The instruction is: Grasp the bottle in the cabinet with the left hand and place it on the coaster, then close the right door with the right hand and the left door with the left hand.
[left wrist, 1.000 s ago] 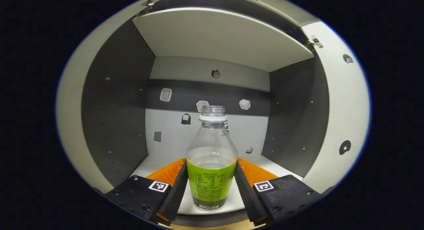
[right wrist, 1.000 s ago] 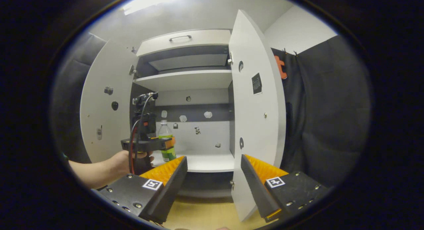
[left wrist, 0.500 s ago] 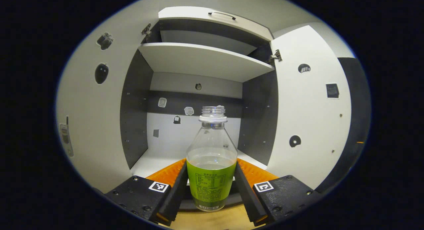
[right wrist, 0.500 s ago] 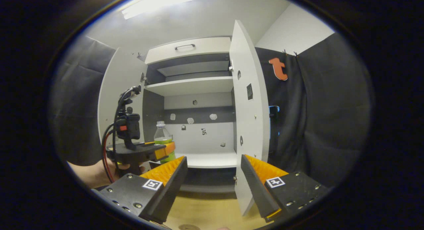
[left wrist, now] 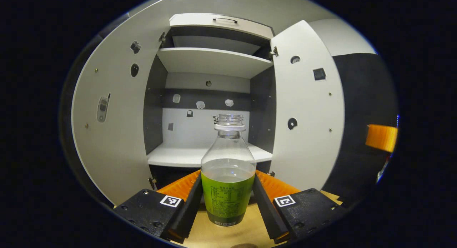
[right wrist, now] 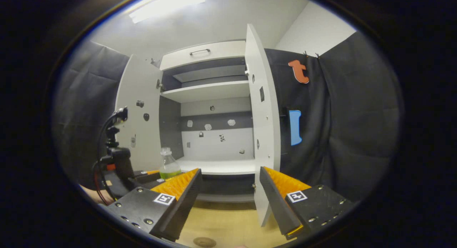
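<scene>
Since a second ago the left gripper, pinching the bottle, has backed out of the cabinet; lower it upright onto the coaster at 6 o'clock, with the right gripper spread and idle.

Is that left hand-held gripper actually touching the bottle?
Touching. In the left gripper view, both orange fingers of the left hand-held gripper press against the bottle, no gap either side.
</scene>
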### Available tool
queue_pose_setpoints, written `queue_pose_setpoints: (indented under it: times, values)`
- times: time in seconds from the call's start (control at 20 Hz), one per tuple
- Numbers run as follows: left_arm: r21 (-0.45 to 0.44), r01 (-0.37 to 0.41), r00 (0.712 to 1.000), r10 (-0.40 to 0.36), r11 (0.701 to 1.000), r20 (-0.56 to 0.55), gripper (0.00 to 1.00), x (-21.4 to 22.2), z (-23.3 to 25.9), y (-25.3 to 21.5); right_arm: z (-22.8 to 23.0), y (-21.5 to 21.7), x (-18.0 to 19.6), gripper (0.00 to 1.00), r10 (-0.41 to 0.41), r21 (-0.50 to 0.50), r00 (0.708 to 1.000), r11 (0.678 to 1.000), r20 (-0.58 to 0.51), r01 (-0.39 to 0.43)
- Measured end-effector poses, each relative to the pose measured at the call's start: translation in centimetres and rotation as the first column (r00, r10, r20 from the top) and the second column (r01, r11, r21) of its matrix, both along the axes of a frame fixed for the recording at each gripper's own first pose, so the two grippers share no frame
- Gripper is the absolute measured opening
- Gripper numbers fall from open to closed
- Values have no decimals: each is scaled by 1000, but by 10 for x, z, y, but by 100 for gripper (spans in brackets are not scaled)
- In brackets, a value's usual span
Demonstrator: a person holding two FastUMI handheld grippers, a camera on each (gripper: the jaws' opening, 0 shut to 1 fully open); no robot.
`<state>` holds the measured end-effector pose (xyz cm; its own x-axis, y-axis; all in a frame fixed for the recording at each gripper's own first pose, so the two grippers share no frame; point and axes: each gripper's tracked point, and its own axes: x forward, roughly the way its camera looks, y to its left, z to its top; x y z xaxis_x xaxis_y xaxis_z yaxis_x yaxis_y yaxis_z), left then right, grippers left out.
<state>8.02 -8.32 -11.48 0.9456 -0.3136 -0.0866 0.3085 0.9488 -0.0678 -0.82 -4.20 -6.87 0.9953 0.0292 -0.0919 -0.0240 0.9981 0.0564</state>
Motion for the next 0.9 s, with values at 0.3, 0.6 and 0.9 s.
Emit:
queue_pose_setpoints:
  times: [0.3,0.6,0.9]
  values:
    - [-2,169,984,-169,986,-55,80,-54,-72,-40,-1,-12,-4,98,-7,30,1000,1000,1,7]
    - [40,259,961,-254,965,-105,80,-88,-151,-54,-3,-3,3,99,23,75,999,997,22,-25]
    - [35,340,925,-328,940,-192,81,-98,-218,-50,-28,29,12,98,123,105,992,987,-14,-120]
